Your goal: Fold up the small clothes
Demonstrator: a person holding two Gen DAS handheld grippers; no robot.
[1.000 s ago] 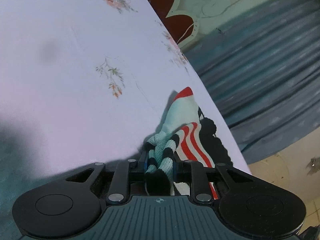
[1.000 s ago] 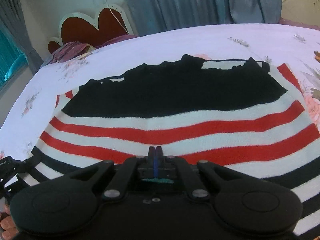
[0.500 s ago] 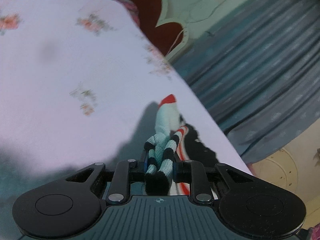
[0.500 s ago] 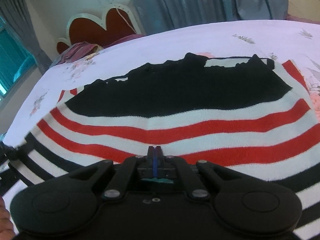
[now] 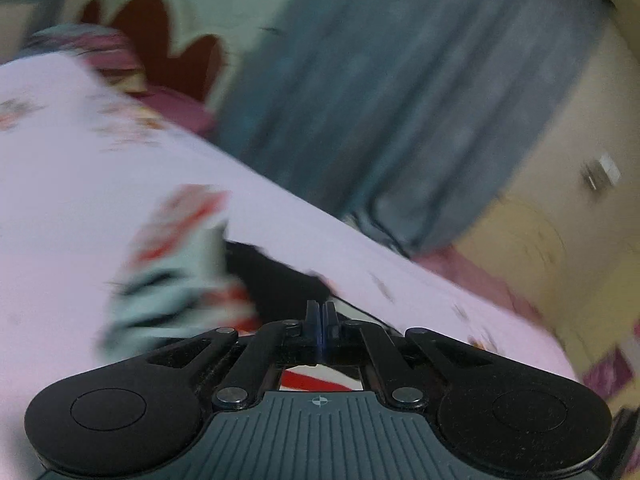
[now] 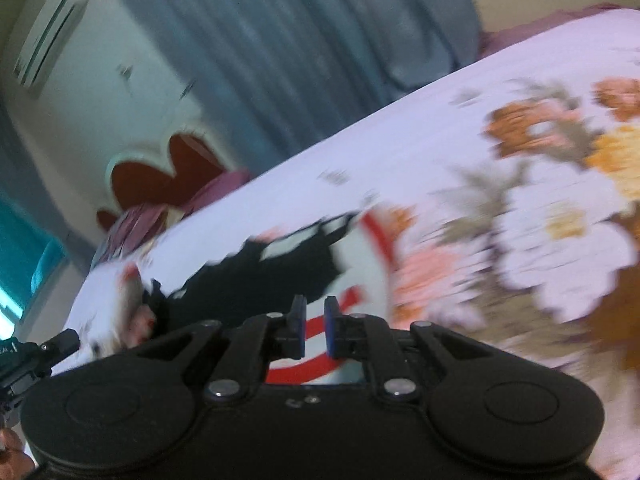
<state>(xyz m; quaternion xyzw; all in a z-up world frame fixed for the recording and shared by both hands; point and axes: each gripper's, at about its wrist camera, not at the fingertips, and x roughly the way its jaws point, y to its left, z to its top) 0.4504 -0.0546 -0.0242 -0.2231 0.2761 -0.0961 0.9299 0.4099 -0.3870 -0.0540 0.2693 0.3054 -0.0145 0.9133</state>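
A small knitted sweater with black, white and red stripes lies on the bed. In the blurred left wrist view its sleeve lies to the left of my left gripper, whose jaws are closed together with nothing between them; the black part lies just ahead. In the blurred right wrist view the sweater lies ahead of my right gripper, whose jaws stand slightly apart and empty above a red stripe.
The bed sheet is pale lilac with flower prints, large ones at the right. A red scalloped headboard and grey curtains stand behind the bed. The other gripper shows at the left edge.
My left gripper has let go of the striped sleeve and closed empty. My right gripper has opened slightly and released the hem. Both cameras have swung upward and tilted; the sweater looks smaller.
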